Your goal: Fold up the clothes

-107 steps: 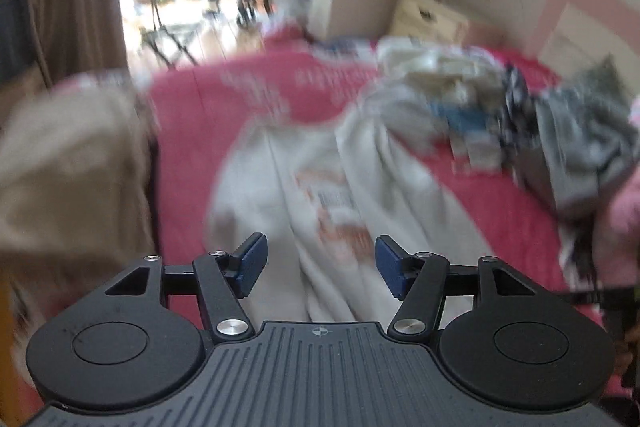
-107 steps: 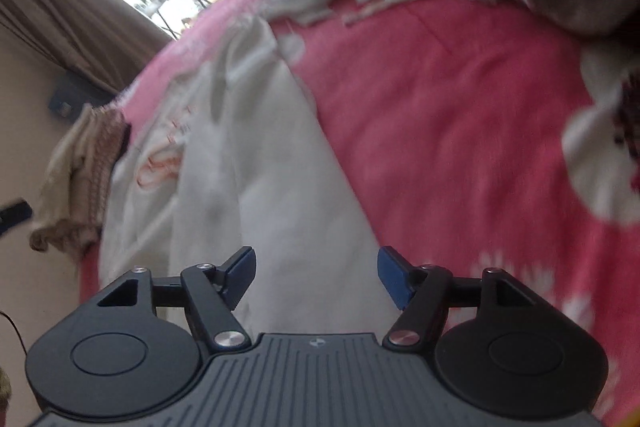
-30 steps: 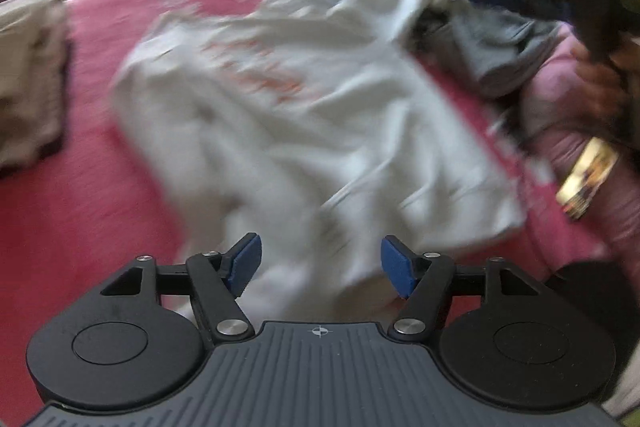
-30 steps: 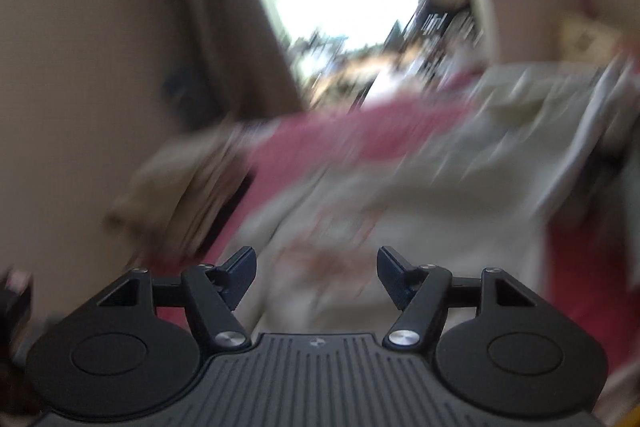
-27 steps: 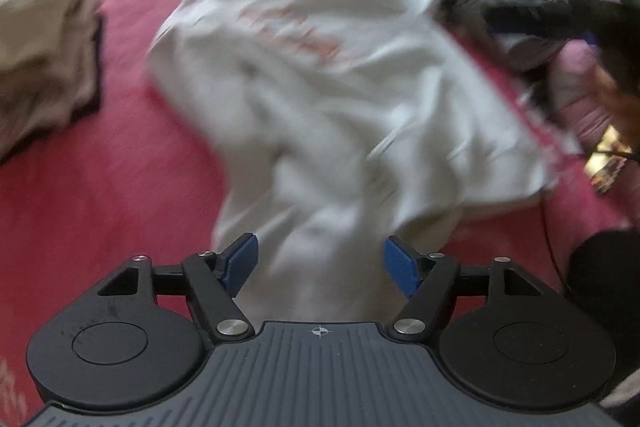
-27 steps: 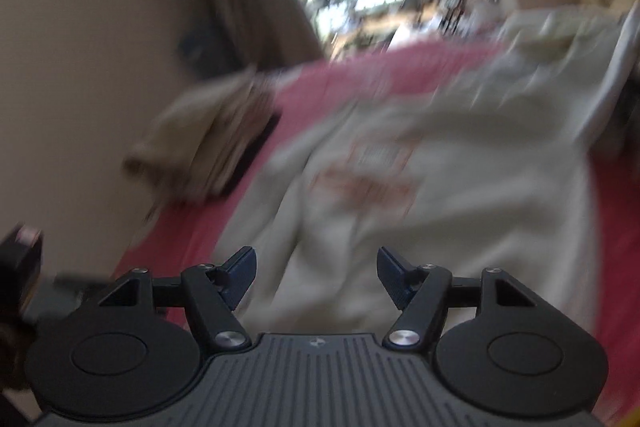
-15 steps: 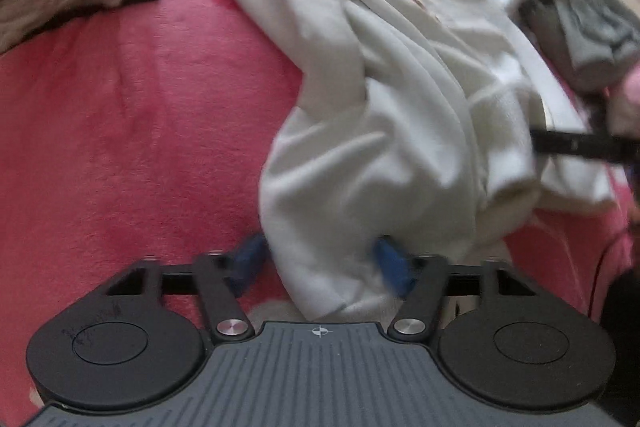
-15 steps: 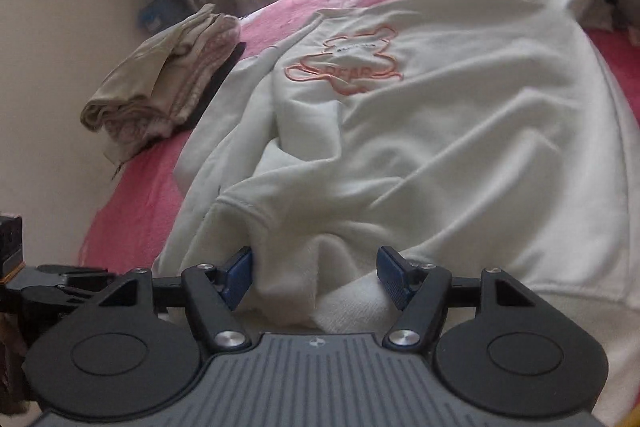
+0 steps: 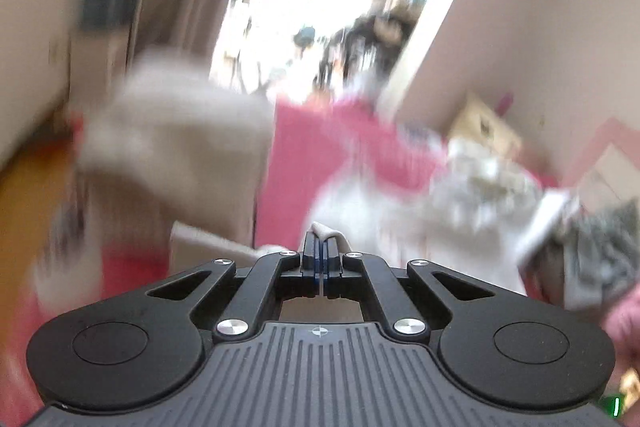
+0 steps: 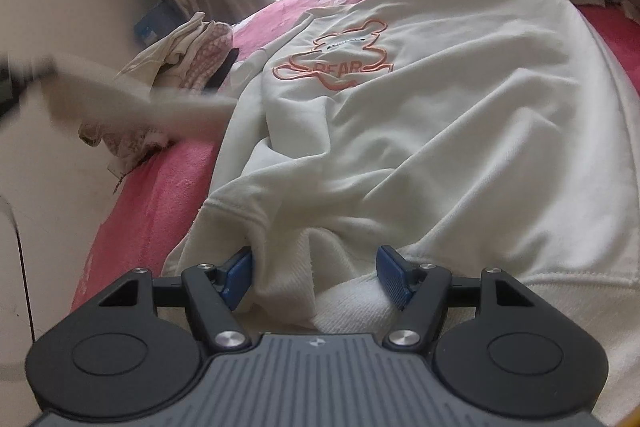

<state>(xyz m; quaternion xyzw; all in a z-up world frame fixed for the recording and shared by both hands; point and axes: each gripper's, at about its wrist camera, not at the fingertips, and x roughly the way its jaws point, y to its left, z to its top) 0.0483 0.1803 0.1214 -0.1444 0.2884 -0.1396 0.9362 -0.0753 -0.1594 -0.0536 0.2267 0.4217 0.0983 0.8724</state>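
Observation:
A white sweatshirt (image 10: 420,115) with an orange bear print (image 10: 336,63) lies spread on the pink bed cover (image 10: 160,195). My right gripper (image 10: 315,263) stands open low at its hem, and a bunched fold of the hem lies between the blue pads. My left gripper (image 9: 321,251) is lifted, its jaws closing tight on a fold of the white sleeve (image 9: 326,230). In the right wrist view that sleeve (image 10: 132,103) stretches out blurred toward the left edge. The left wrist view is heavily blurred.
A folded beige and checked pile (image 10: 188,43) sits at the bed's left edge by the wall and curtain. More loose clothes (image 9: 480,187) and a grey garment (image 9: 600,251) are heaped at the far right. A bright window lies beyond the bed.
The left gripper has shut on the sleeve and swung up and away, pulling the sleeve out to the left. The right gripper has stayed open at the hem.

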